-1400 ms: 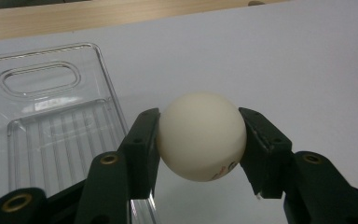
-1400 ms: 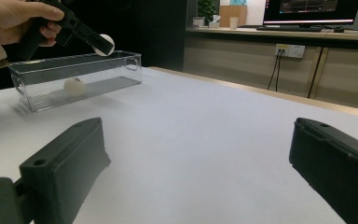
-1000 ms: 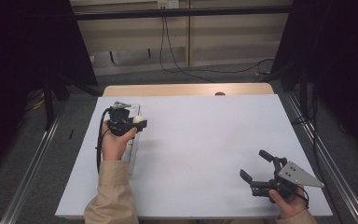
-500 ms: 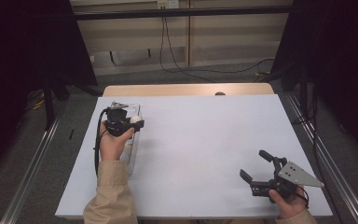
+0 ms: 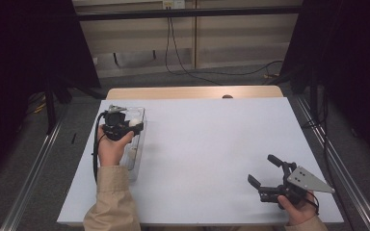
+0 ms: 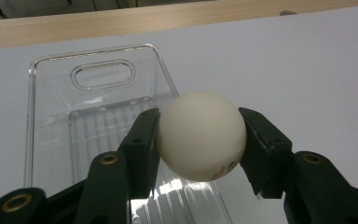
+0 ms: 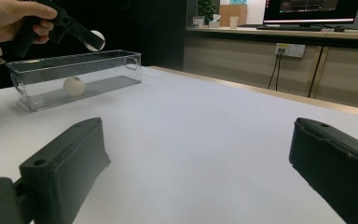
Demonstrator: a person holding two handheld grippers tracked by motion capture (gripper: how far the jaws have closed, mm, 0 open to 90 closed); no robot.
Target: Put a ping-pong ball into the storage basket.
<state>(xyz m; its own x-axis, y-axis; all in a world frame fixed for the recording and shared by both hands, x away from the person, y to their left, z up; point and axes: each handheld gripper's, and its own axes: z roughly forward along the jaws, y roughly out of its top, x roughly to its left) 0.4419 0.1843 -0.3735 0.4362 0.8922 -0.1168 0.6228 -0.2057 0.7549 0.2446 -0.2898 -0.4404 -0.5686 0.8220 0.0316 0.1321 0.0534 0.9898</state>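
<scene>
- Worktop [image 5: 212, 159]: white sheet over a wooden top; we find it bare between the two claws.
- Bin [image 5: 136, 144]: clear plastic, long, with a handle slot at its far end, near the worktop's left edge. In the high view our hand covers part of it and its walls are hard to trace.
- Right claw [image 5: 265, 174]: spread, holding nothing, low over the near right corner, well apart from the bin.
- Left claw [image 6: 200, 140]: pinching a ball, poised above the bin's far half.
- Ball [image 6: 201, 135]: white, with a small mark we cannot read. We judge it should be centred over the bin, lowered and only then released, so it does not bounce out.
- Second ball [image 7: 74, 86]: resting inside the bin.
</scene>
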